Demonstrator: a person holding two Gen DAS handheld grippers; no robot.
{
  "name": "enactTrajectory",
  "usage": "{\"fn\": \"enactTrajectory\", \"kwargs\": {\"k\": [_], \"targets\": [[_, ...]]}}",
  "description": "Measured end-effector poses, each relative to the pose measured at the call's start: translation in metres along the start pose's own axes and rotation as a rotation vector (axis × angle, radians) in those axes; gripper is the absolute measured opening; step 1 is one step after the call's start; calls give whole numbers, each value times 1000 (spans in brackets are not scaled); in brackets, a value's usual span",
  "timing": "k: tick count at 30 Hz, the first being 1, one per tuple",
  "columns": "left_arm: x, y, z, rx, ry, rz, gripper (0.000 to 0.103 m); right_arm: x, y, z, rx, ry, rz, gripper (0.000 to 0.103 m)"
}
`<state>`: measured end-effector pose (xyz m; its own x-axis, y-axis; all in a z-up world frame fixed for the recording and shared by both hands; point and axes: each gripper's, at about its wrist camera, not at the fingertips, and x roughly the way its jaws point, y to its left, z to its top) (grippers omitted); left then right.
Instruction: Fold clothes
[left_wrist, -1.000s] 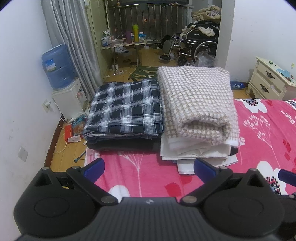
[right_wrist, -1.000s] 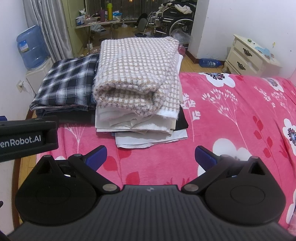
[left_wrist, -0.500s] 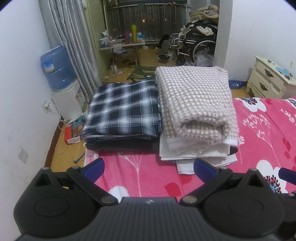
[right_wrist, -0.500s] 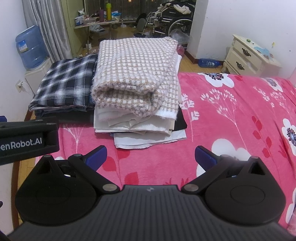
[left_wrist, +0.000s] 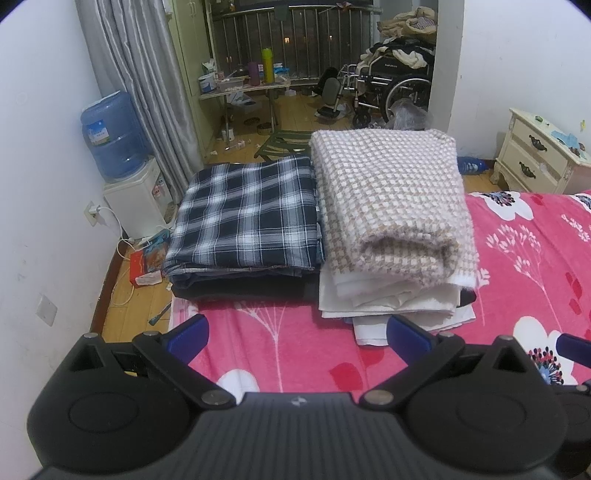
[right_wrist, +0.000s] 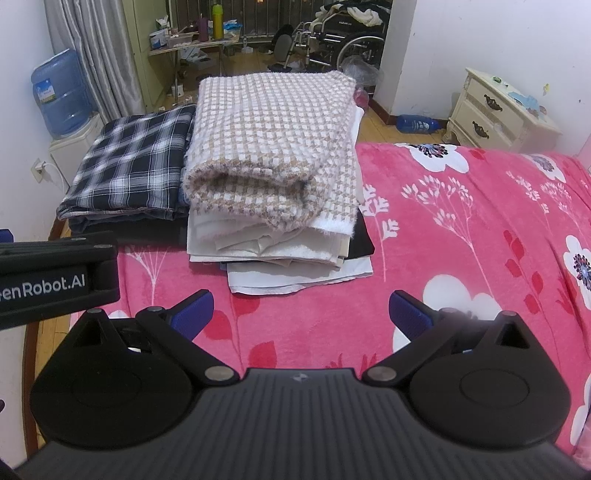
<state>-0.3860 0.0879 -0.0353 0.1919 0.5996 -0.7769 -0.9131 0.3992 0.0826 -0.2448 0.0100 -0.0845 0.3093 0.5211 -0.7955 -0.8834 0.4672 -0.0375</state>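
folded clothes beyond left gripper, spread, empty

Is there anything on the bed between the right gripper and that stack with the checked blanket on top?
Nothing visible: only bare pink bedspread lies between the open right hand-held gripper and the stack.

White walls, curtain (perhaps grey).
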Motion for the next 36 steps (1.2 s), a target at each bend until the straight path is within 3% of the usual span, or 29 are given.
{"fn": "enactTrajectory", "kwargs": {"k": [36], "targets": [[3, 6, -2, -5, 7, 16, 103, 5, 5, -2, -2, 12, 1, 102]]}}
